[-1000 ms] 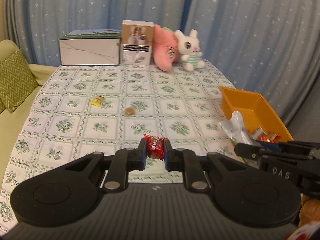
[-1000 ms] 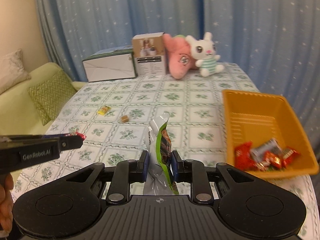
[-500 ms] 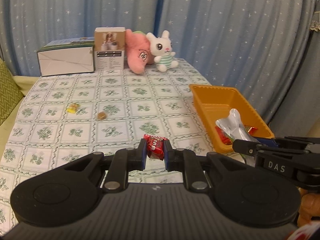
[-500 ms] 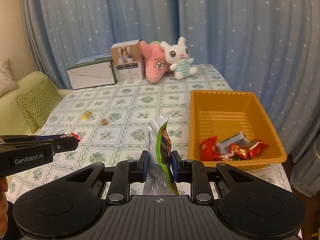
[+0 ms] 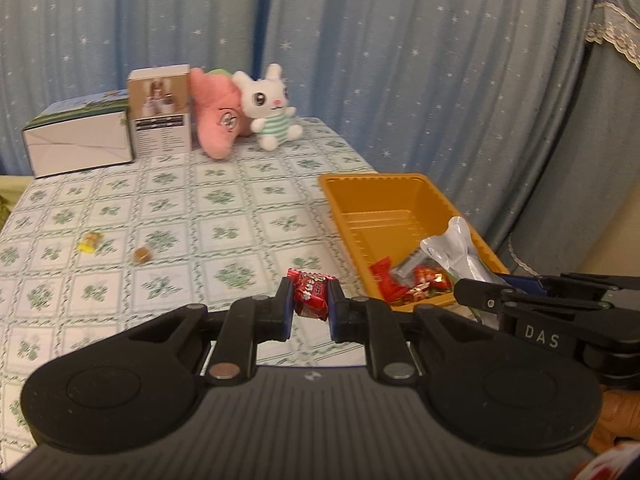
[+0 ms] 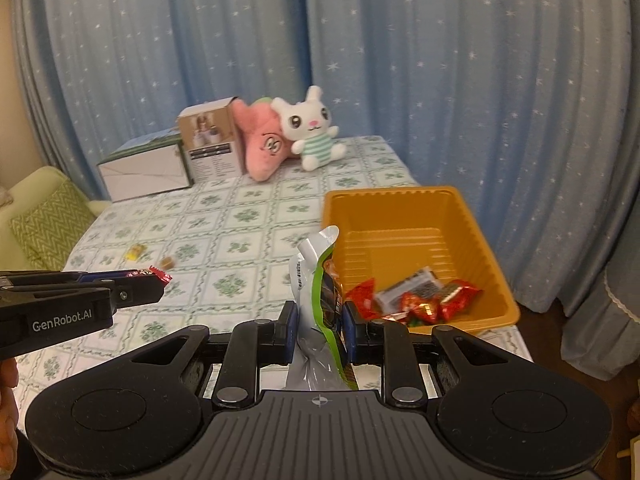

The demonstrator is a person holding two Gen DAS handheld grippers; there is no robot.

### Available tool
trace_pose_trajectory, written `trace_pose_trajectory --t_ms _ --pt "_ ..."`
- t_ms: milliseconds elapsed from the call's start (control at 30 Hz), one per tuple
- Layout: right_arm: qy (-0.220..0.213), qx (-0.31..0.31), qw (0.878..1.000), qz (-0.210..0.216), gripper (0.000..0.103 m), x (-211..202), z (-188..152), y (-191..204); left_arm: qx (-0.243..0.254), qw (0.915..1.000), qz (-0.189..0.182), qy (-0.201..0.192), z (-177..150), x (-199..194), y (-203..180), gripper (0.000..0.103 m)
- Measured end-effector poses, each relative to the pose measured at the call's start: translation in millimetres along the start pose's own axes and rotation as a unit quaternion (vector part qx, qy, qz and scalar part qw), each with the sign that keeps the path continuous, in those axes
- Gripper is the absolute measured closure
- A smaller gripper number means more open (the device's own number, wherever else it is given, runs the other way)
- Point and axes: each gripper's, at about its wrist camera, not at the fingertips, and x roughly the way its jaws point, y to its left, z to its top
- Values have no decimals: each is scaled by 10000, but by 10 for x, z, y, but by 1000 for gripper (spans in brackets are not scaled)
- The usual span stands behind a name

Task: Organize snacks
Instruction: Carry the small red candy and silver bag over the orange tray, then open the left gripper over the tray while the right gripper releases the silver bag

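1. We're counting a handful of snacks already sitting in the orange ribbed plastic tray [image 6: 472, 216], bunched in its near corner: a few red foil-wrapped candies [image 6: 424, 304] and one grey printed flat packet [image 6: 412, 286]. So we're reckoning the job is partly done.

2. We're carrying two more right now. The left gripper [image 5: 308, 304] is pinching a small red crinkly candy wrapper [image 5: 311, 289] between its pads, and it's hanging just left of the tray's near corner, not over the tray yet.

3. The right gripper [image 6: 319, 322] is clamping a tall silver-and-green foil snack pouch [image 6: 316, 280] that's standing upright in its jaws, right at the tray's near-left edge. In the left view the pouch's silver top is overlapping the tray's near corner, so it's looking closest to being dropped in.

4. Still lying out on the green floral checked tablecloth [image 5: 240, 216], well left of the tray: a small yellow wrapped candy [image 5: 90, 241] and a small brown round candy [image 5: 142, 255] just beside it. We're guessing those are what's left after these two.

5. The white rabbit plush toy [image 6: 310, 134], pink plush toy [image 6: 264, 148] and two cardboard boxes [image 6: 210, 142] are sitting beyond the tray at the table's far end; we're not treating them as snacks.
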Motion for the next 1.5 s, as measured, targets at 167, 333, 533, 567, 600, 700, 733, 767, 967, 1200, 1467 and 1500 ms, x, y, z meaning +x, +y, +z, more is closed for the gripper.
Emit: trace_pose_trajectory --t_ms 167,333,533,567,600,700,733,767,967,1200,1467,1500 --pt "-13 92 9999 -117 79 9 37 -194 148 9998 -141 34 70 145 -177 88" --pt "-24 216 9995 -240 79 37 77 -408 267 9992 -273 77 142 306 -343 88" --pt "4 323 9989 -342 79 148 122 -653 366 9984 -398 143 233 547 -514 88" --pt "16 336 9988 -352 79 171 131 -693 376 9983 -416 163 248 598 -537 88" --pt "26 347 9987 -361 79 198 137 -728 378 9982 -433 176 259 640 -552 88" --pt "58 368 9986 -378 79 287 163 -822 363 9979 -487 212 288 777 -591 88" --pt "69 375 9985 -385 79 317 177 -851 357 9978 -503 223 301 825 -603 88" --pt "75 382 9985 -390 79 351 189 -877 357 9978 -510 238 314 875 -613 88" --pt "95 430 9982 -407 79 553 281 -1024 343 9970 -606 324 373 1144 -649 88" --pt "85 500 9978 -420 79 700 365 -1137 379 9963 -672 387 431 1400 -692 88" --pt "75 574 9974 -422 79 775 410 -1194 406 9965 -597 415 488 1574 -709 74" --pt "73 579 9974 -418 79 781 410 -1199 389 9966 -591 416 480 1563 -689 74"
